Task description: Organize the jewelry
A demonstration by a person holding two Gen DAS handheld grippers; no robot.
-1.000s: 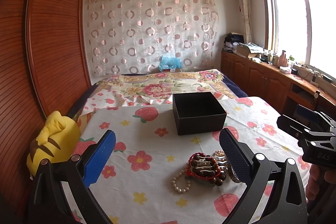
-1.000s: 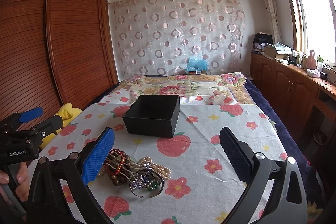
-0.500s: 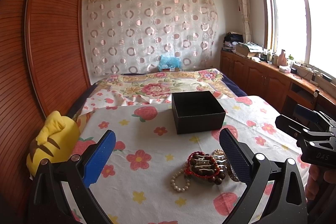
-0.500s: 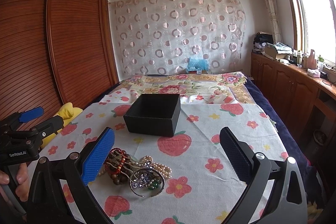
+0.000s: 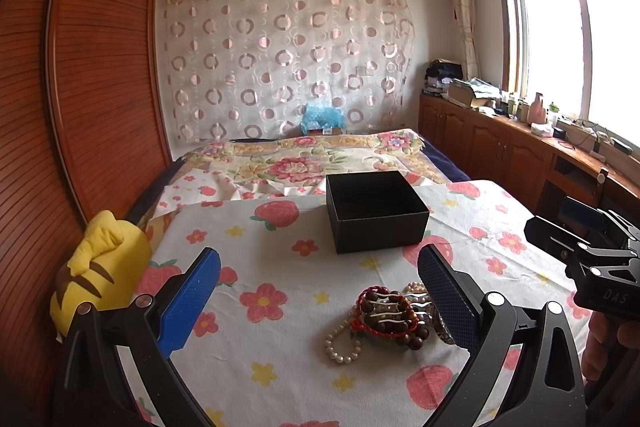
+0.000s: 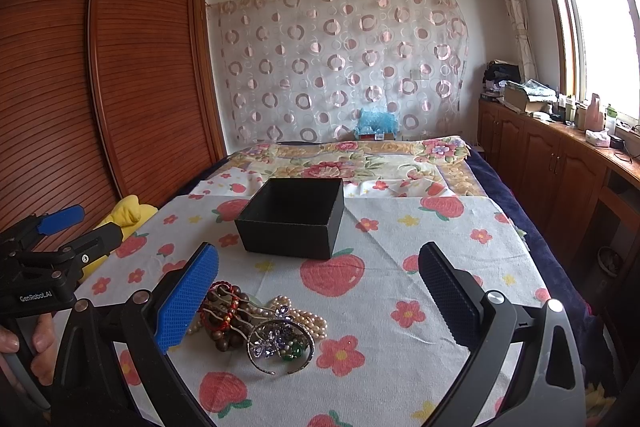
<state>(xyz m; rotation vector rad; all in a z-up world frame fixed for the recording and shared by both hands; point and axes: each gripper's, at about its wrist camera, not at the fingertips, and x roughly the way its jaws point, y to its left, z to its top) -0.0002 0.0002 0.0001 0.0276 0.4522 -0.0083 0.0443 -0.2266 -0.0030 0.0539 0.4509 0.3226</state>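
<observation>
An open black box (image 5: pixel 376 211) (image 6: pixel 294 217) stands on the strawberry-print cloth (image 5: pixel 280 267) (image 6: pixel 380 287). Nearer me lies a heap of jewelry: a brown bead bracelet with red cord (image 5: pixel 390 317) (image 6: pixel 224 319), a pearl strand (image 5: pixel 342 343) (image 6: pixel 304 317) and a silver bangle with purple stones (image 6: pixel 280 345). My left gripper (image 5: pixel 318 297) hovers open, the heap by its right finger. Open too, my right gripper (image 6: pixel 318 297) has the heap by its left finger. Neither holds anything.
A yellow plush toy (image 5: pixel 98 267) lies at the cloth's left edge by the wooden wardrobe (image 5: pixel 80 87). A floral quilt (image 5: pixel 312 159) covers the bed behind the box. Wooden cabinets (image 6: pixel 560 163) run along the right under the window.
Both views have shifted only slightly; the box and jewelry sit a touch lower and closer in the frame. Both grippers stay open.
</observation>
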